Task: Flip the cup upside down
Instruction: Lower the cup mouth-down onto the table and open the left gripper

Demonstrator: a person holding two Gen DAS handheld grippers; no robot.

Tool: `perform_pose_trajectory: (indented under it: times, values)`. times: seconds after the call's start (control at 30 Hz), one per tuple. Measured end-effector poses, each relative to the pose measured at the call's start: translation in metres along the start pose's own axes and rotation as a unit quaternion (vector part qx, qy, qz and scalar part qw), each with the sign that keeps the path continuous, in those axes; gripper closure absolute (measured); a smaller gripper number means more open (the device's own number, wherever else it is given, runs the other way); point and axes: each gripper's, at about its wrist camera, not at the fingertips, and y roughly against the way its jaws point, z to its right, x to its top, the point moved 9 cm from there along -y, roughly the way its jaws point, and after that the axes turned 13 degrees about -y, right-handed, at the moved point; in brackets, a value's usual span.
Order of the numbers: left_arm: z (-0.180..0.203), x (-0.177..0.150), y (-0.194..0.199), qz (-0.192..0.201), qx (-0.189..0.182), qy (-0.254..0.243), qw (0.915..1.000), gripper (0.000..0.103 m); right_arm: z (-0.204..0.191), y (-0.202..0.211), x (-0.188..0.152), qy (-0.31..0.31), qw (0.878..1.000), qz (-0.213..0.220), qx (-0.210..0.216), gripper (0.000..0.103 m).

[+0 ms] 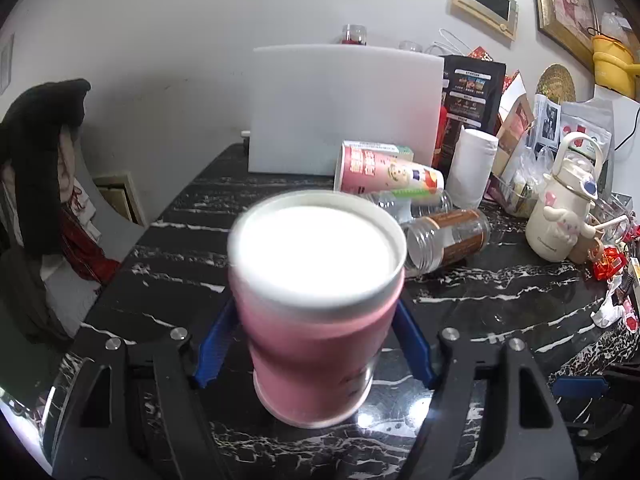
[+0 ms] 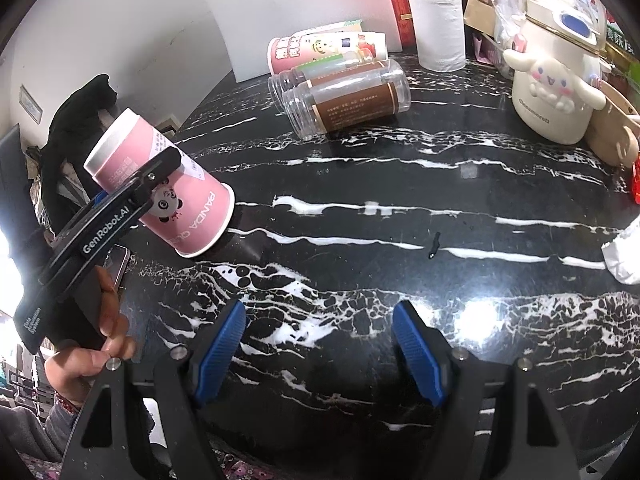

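A pink paper cup [image 1: 316, 344] with a white base is upside down, its base toward my left wrist camera and its rim on the black marble table [image 1: 500, 292]. My left gripper [image 1: 314, 344] is shut on the cup's sides with its blue pads [image 1: 216, 348]. In the right wrist view the same cup [image 2: 168, 196] stands tilted at the left, rim touching the table [image 2: 360, 220], with the left gripper's black finger [image 2: 132, 196] across it. My right gripper [image 2: 320, 352] is open and empty over the table's front.
A second pink cup [image 2: 320, 48] and clear plastic jars [image 2: 348, 100] lie on their sides at the back. A tissue roll [image 2: 438, 24], a white board [image 1: 340, 108], a white cartoon flask [image 2: 556, 84] and packets stand behind. Crumpled paper [image 2: 624, 252] lies at the right.
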Motion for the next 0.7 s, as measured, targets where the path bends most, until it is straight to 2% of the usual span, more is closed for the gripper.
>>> perform_pose_trajectory:
  times: [0.1,0.13,0.23,0.33,0.7]
  values:
    - [-0.002,0.01,0.01,0.006,0.009,-0.013,0.9999,0.012,-0.004,0.001,0.004,0.007,1.0,0.008,-0.002,0.026]
    - [-0.002,0.012,0.014,0.008,0.014,-0.021,0.9996,0.011,-0.006,0.001,0.005,0.01,1.0,0.01,-0.004,0.026]
    - [0.0,0.023,0.024,0.011,0.015,-0.037,0.9991,0.01,-0.012,0.001,0.009,0.02,1.0,0.016,-0.012,0.026]
    - [0.0,0.032,0.03,-0.003,0.011,-0.046,0.9989,0.01,-0.021,0.003,0.015,0.03,0.999,0.025,-0.018,0.026]
    - [-0.023,0.058,0.067,-0.021,0.014,-0.041,0.9989,0.01,-0.057,0.027,0.038,0.071,0.995,0.07,-0.021,0.023]
